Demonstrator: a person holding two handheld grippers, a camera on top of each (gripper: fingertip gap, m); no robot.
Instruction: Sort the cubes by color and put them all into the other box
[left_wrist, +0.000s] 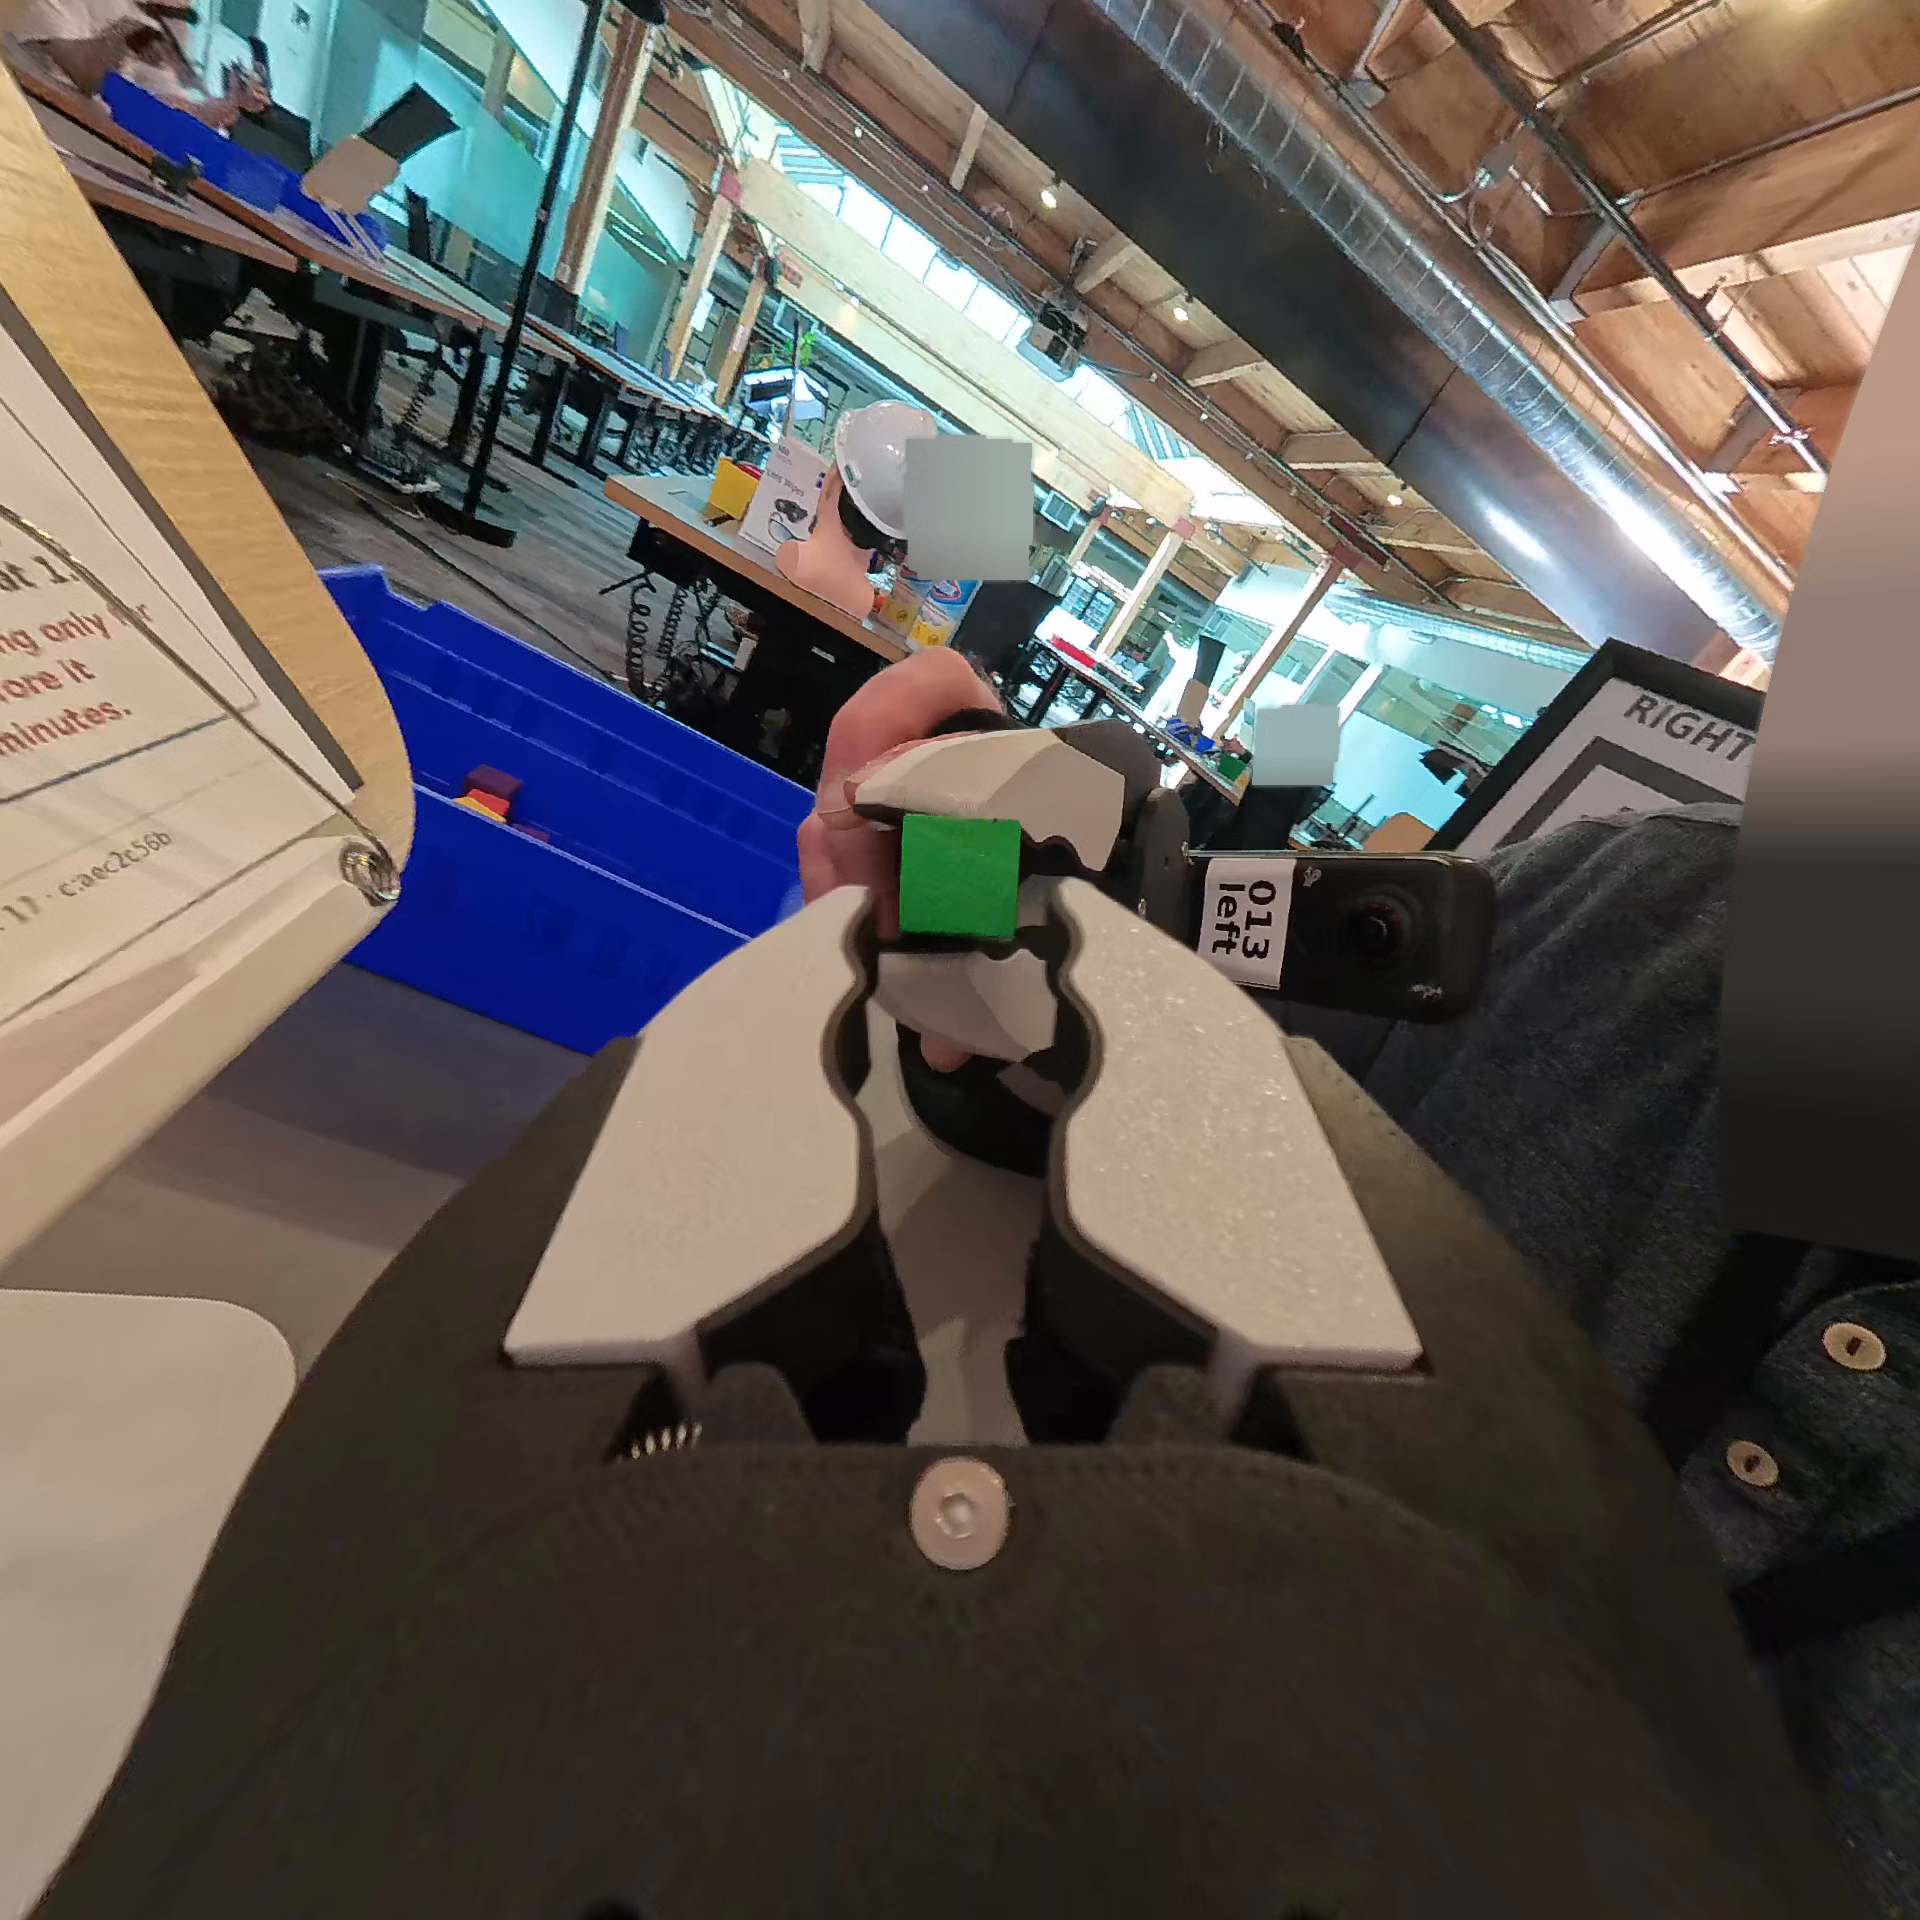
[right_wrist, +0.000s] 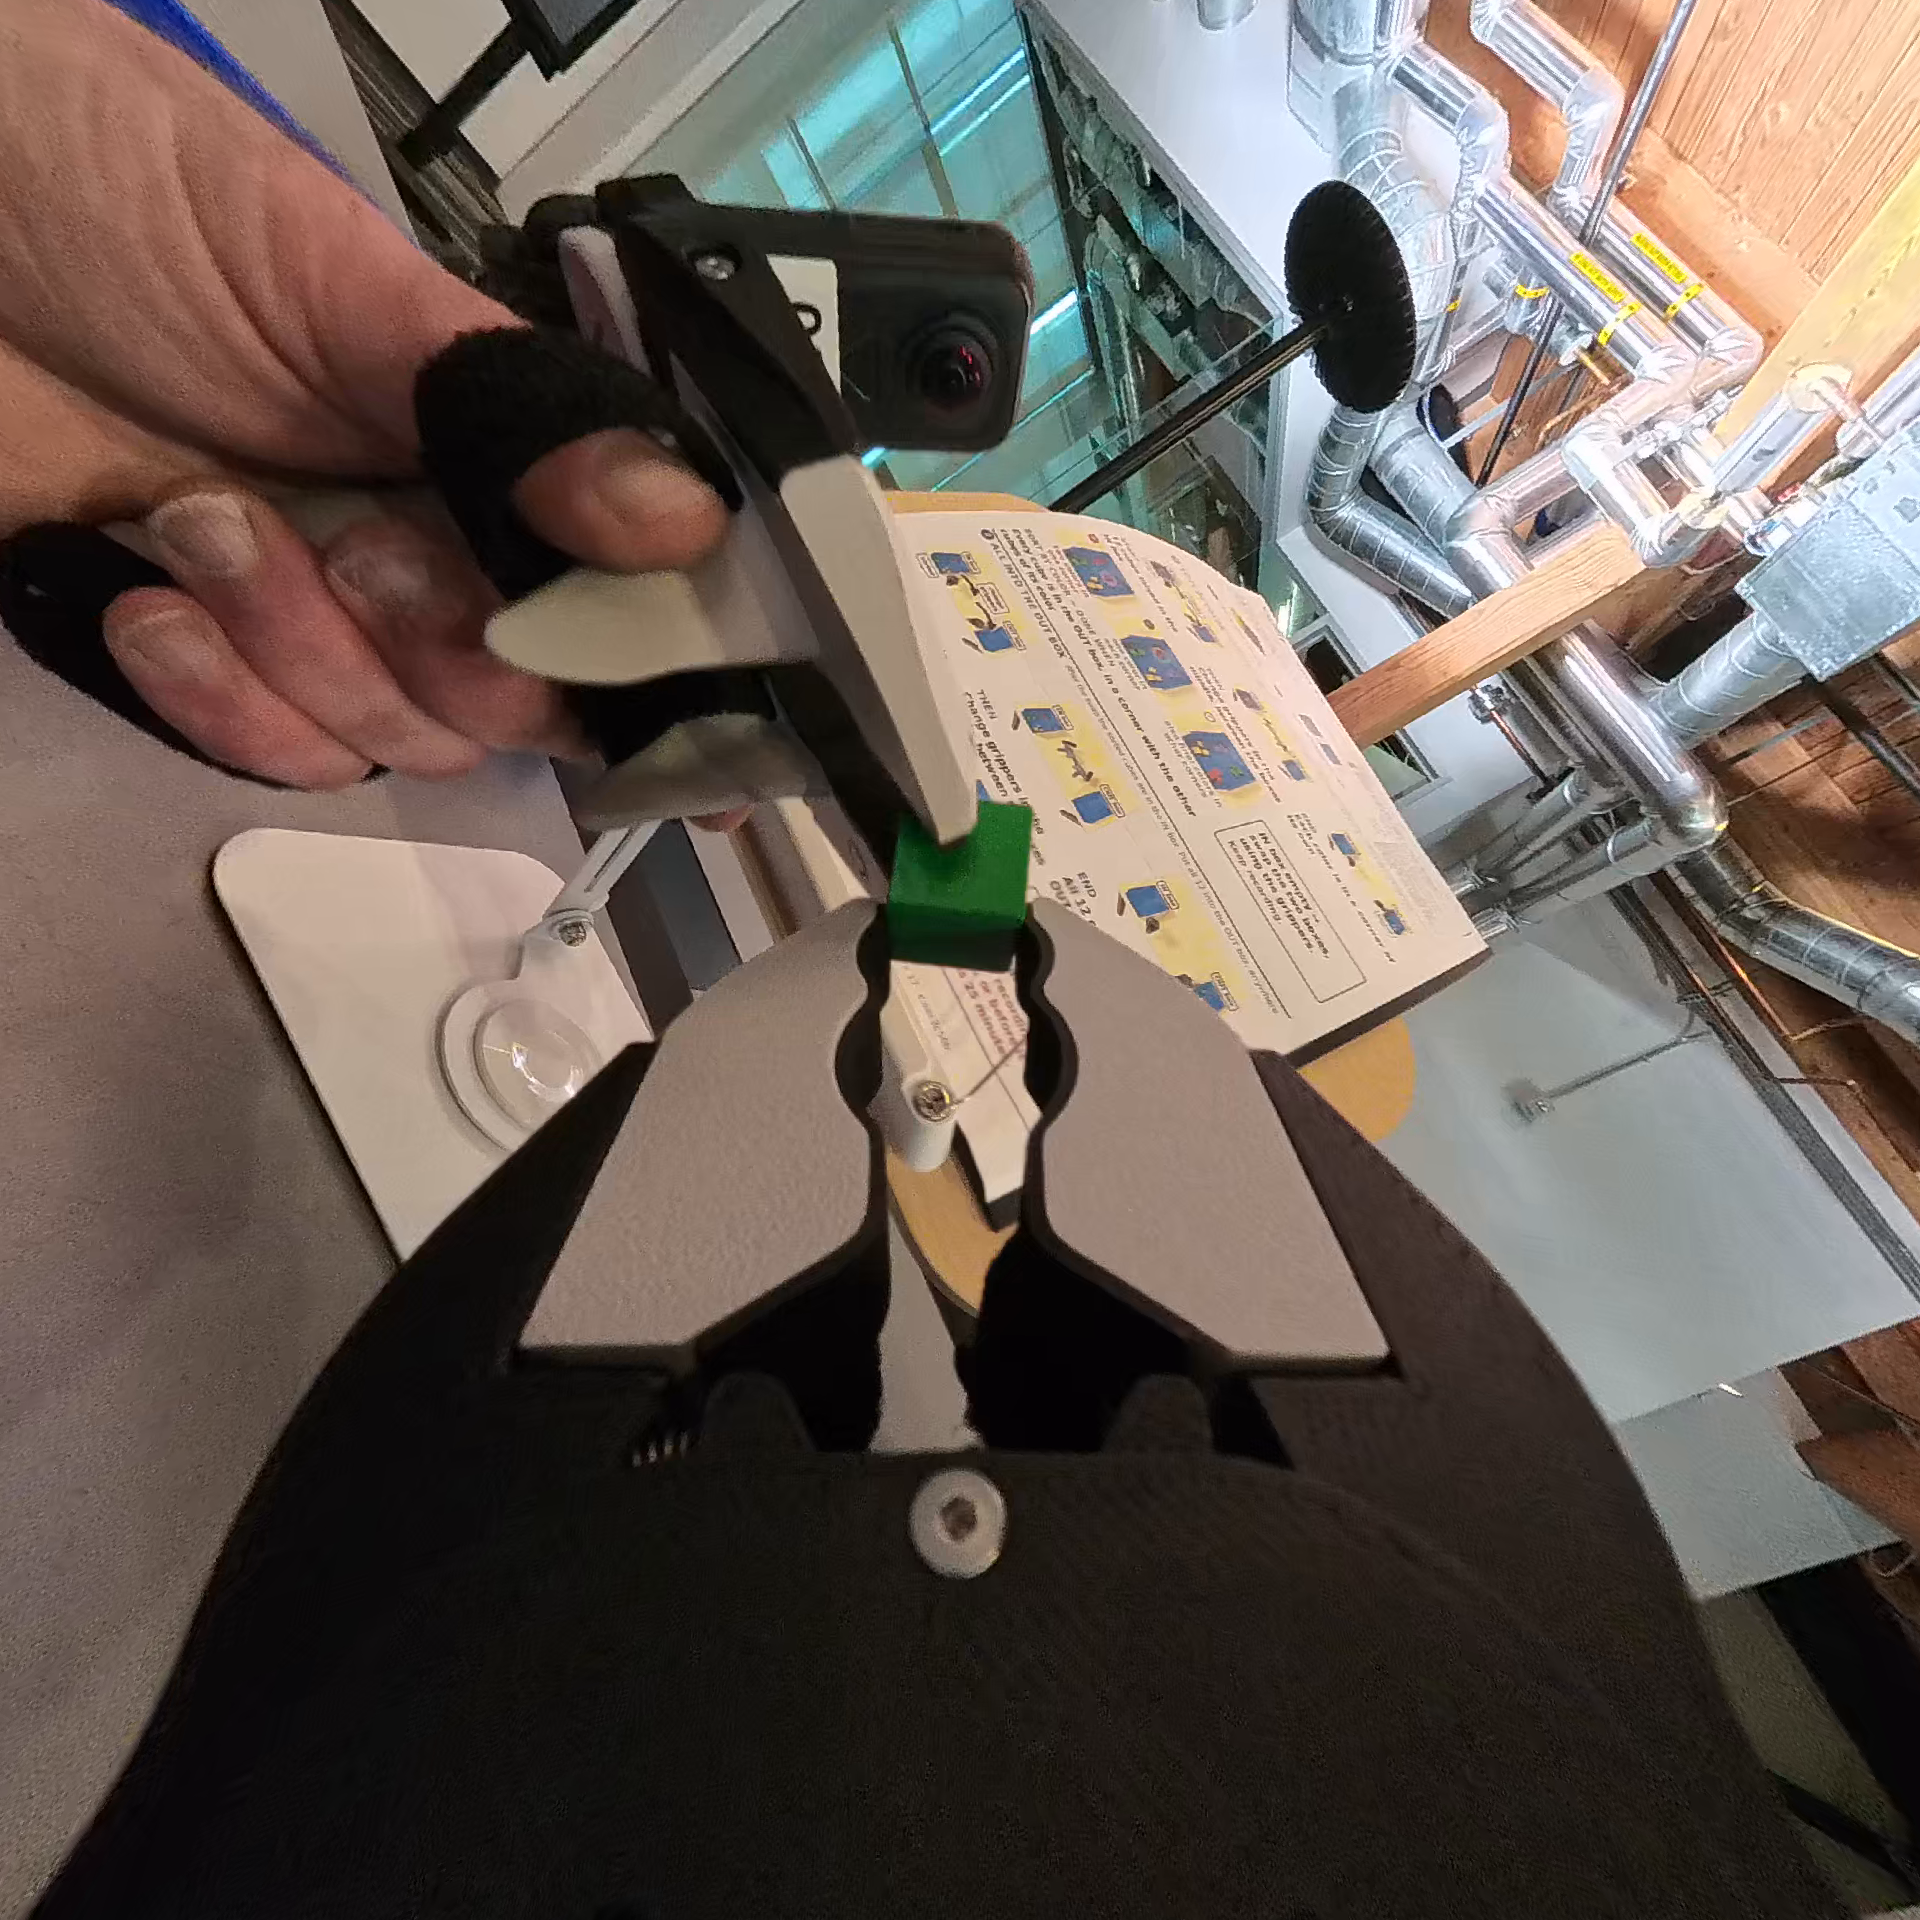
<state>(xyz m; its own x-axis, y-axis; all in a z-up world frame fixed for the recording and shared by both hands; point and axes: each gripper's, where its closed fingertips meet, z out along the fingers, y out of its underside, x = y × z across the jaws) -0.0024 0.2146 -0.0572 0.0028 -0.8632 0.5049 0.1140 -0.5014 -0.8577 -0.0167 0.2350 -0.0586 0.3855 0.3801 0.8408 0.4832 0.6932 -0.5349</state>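
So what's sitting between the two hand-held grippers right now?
A green cube. Both wrist views show it where the tips of the left hand-held gripper and the right hand-held gripper meet, with nothing else between them.

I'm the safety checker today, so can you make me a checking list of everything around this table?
Surface: grey table with a white base plate on it.
Job's things: green cube held up between both grippers; blue bin with purple, yellow and red cubes inside.
Clutter: instruction board with pictures, on a stand.
Grippers: right gripper clamps the green cube; left gripper has its fingertips on either side of it, but whether they press cannot be told.
Cables: coiled cable under a far table.
Surroundings: workshop with a wooden ceiling, silver ducts and a white hard hat.
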